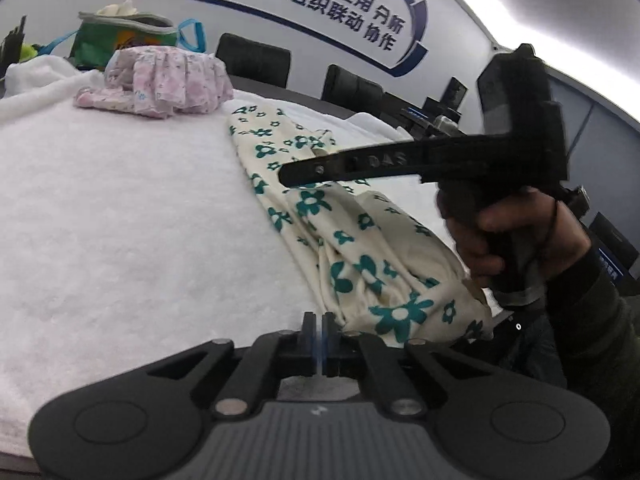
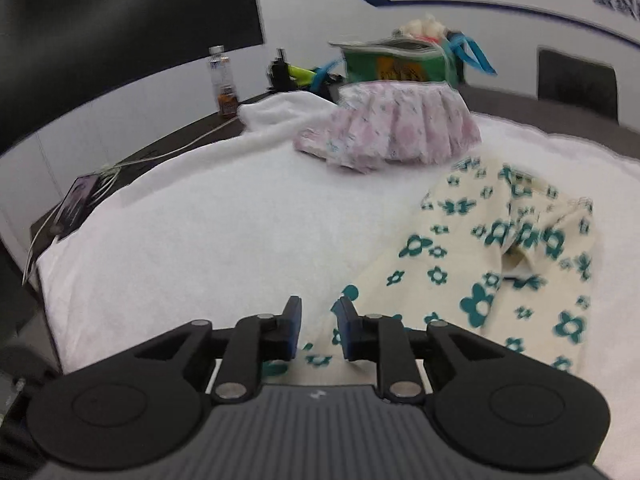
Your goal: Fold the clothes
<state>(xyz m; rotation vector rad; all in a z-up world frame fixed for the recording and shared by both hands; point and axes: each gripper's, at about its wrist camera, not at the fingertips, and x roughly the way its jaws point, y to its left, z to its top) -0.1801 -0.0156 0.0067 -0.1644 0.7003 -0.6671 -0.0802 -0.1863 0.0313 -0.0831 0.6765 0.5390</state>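
Cream pants (image 1: 360, 248) with green flowers lie on the white towel (image 1: 120, 208), near a pink dress (image 1: 160, 80) and a green bag (image 1: 120, 36). From the left side you see the left gripper (image 1: 319, 326) pinched shut with no cloth in it, beside the pants' edge, and the right gripper (image 1: 304, 168) from the side, over the pants. Only the right side shows its fingers (image 2: 294, 312) open above a pant leg, plus a bottle (image 2: 222, 80) and a phone (image 2: 76, 202).
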